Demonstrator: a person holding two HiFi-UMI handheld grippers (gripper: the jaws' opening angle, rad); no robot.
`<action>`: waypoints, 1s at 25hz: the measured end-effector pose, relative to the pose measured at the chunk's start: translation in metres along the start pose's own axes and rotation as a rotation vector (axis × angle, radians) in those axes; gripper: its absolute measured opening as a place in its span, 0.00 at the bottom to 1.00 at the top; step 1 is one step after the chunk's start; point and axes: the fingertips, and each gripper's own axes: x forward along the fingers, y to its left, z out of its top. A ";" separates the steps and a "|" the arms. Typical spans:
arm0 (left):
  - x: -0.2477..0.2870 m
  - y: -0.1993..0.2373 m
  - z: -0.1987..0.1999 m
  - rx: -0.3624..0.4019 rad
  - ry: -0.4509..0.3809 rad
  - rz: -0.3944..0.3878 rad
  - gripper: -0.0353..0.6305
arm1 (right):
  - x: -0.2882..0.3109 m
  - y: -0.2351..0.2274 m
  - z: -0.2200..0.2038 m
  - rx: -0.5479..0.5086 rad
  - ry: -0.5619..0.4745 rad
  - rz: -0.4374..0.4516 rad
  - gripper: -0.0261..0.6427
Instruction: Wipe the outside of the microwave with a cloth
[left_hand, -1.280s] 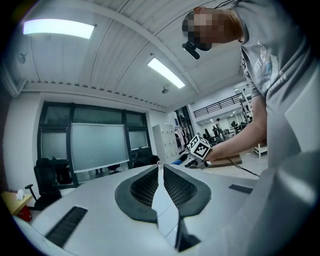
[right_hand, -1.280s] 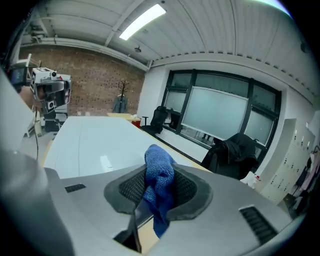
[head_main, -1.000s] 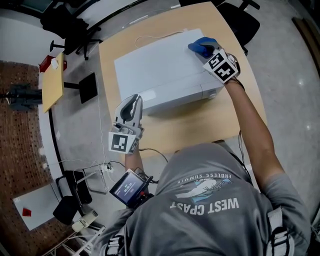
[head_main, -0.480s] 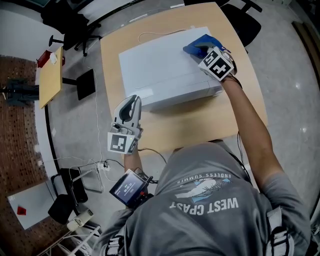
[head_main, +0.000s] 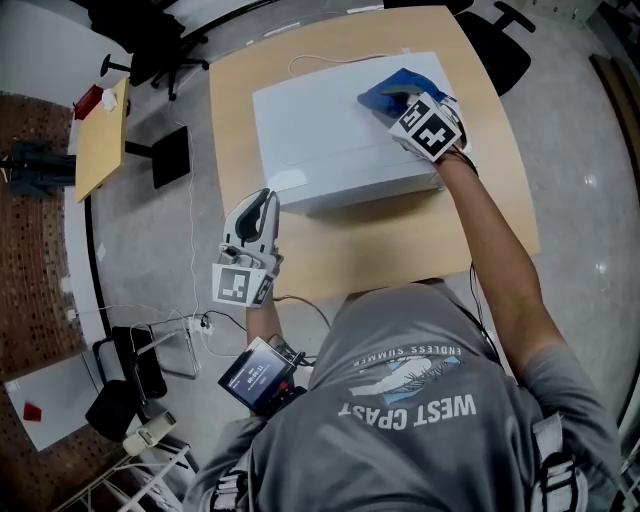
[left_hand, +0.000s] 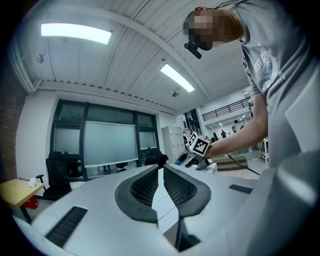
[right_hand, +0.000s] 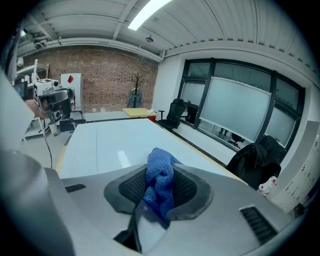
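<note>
A white microwave (head_main: 330, 140) stands on a light wooden table (head_main: 400, 235). A blue cloth (head_main: 392, 91) lies pressed on its top near the right rear corner, with my right gripper (head_main: 405, 100) shut on it. In the right gripper view the cloth (right_hand: 160, 182) bunches between the pads above the white top (right_hand: 110, 142). My left gripper (head_main: 258, 205) hangs shut and empty just off the microwave's front left corner. Its closed pads (left_hand: 145, 187) show in the left gripper view, with the right gripper (left_hand: 195, 152) beyond them.
A white cable (head_main: 325, 62) runs along the table behind the microwave. On the floor to the left are a small wooden table (head_main: 100, 140), a black panel (head_main: 170, 157), office chairs (head_main: 150, 40) and cables (head_main: 200, 325). Another chair (head_main: 500, 40) stands at the table's far right.
My right gripper has slid the blue cloth leftward across the microwave's top. The left gripper has shifted slightly beside the front left corner, still shut.
</note>
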 end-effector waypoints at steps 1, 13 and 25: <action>-0.003 0.003 -0.001 -0.002 0.000 0.003 0.13 | 0.003 0.003 0.004 -0.002 -0.007 0.002 0.21; -0.022 0.029 -0.015 -0.043 -0.016 0.010 0.13 | 0.027 0.033 0.026 0.013 0.019 0.038 0.21; -0.031 0.054 -0.034 -0.083 -0.014 0.019 0.13 | 0.058 0.075 0.060 -0.006 0.019 0.130 0.21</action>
